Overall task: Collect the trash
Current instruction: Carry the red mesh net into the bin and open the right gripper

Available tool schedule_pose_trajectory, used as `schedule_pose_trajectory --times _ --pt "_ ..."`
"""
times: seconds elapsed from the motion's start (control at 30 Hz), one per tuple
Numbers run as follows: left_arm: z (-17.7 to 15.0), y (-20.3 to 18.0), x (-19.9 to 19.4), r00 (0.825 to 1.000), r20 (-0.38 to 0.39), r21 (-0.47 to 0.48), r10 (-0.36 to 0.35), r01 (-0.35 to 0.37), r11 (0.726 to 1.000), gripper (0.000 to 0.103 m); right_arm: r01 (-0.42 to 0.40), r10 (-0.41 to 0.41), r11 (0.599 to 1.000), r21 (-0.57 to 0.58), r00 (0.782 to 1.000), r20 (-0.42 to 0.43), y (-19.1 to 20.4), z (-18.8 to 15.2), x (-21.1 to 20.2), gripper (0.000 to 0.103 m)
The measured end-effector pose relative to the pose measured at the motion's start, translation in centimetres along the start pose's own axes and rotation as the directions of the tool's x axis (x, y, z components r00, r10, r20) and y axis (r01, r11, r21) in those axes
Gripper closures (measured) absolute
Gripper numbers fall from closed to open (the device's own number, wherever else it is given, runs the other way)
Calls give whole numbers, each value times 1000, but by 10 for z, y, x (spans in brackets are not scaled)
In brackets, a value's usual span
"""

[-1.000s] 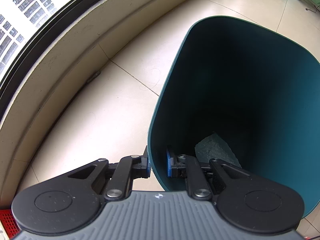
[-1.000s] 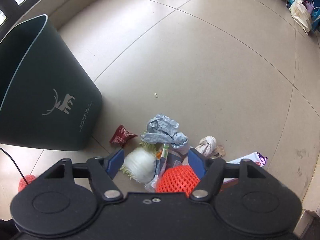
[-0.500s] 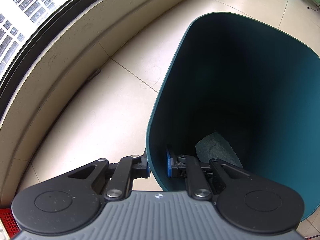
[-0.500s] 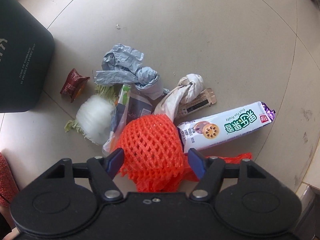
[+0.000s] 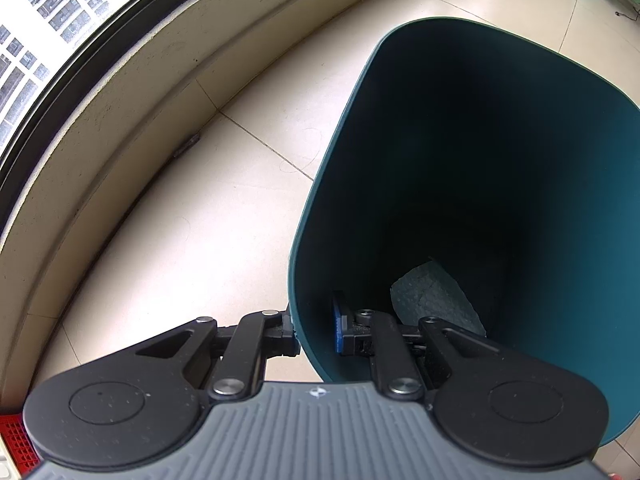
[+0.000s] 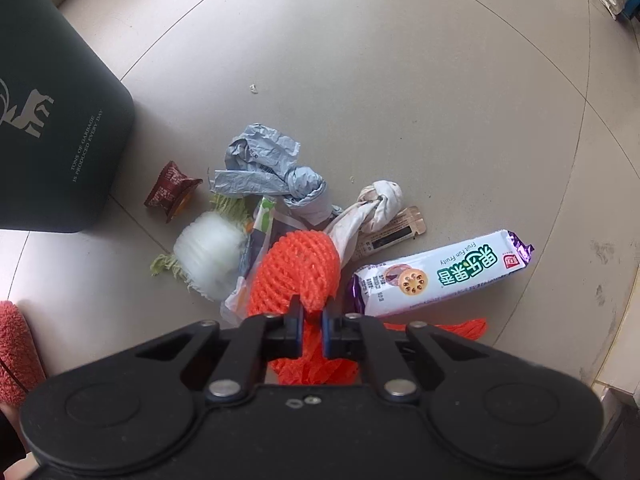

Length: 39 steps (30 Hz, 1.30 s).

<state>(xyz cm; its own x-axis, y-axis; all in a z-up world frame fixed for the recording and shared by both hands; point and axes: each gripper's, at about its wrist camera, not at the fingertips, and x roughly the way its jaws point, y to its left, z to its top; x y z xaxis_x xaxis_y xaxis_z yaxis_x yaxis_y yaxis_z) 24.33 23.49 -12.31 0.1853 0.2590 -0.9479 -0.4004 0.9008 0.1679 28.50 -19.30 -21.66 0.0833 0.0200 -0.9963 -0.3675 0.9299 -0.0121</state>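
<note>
The net, a rumpled orange foam mesh sleeve, lies on the floor atop a pile of litter, right under the right gripper. Its jaws are closing on the net's near end, and the mesh is bunched between the pads. The net's long axis runs from the gripper away toward the pile, domed far end pointing at the grey bag. A flatter orange tail spreads sideways under the gripper toward the right.

The risks, as I judge them:
- The grip catches only a thin fold near one end, so the soft mesh may stretch or slide out when lifted.
- The net lies partly over a clear wrapper and touches the white rag. Either may snag and ride up with it, then drop short of the bin.
- The cabbage just beside the net may roll if the pile shifts.
- The biscuit pack, lying slantwise just to the right, sits over the tail and may get dragged.

The bin stands near the pile, to its left. The left gripper pinches the bin rim, one pad outside and one inside. If that pinch slips, the bin may tip or shift. A pale scrap already lies inside.
</note>
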Motion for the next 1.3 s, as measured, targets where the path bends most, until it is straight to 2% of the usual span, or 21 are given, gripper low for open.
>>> schedule_pose_trajectory --times 0.13,0.33,0.43,0.6,0.67,0.77,0.87,0.97,1.13,1.3 --pt "0 0 0 1000 -1 -2 0 0 1000 89 -20 23 999 -27 997 79 6 5 -42 96" --pt "0 0 -1 1000 -1 -4 -1 1 1000 89 -78 87 996 -53 976 198 26 24 -112 96" --pt "0 0 -1 1000 -1 -3 -5 5 1000 89 -130 149 987 -91 954 261 45 35 -148 96" --pt "0 0 -1 1000 -1 -3 -3 3 1000 89 -210 257 963 -170 904 341 83 55 -195 96" --pt "0 0 -2 1000 -1 -3 -4 4 1000 89 -239 298 950 -202 888 350 99 63 -205 96" --pt "0 0 -2 1000 -1 -3 -4 4 1000 89 -247 327 936 -252 877 353 129 74 -208 95" --pt "-1 1 -1 1000 0 -4 -7 7 1000 89 -228 326 929 -291 877 354 155 85 -199 95" --pt "-1 0 -1 1000 2 -3 -7 7 1000 89 -214 315 928 -305 888 334 183 99 -179 95" --pt "-1 1 -2 1000 4 -3 -8 8 1000 89 -136 239 935 -326 924 298 217 115 -143 95" --pt "-1 1 -3 1000 9 3 -9 9 1000 89 -112 208 937 -332 941 268 242 121 -111 95"
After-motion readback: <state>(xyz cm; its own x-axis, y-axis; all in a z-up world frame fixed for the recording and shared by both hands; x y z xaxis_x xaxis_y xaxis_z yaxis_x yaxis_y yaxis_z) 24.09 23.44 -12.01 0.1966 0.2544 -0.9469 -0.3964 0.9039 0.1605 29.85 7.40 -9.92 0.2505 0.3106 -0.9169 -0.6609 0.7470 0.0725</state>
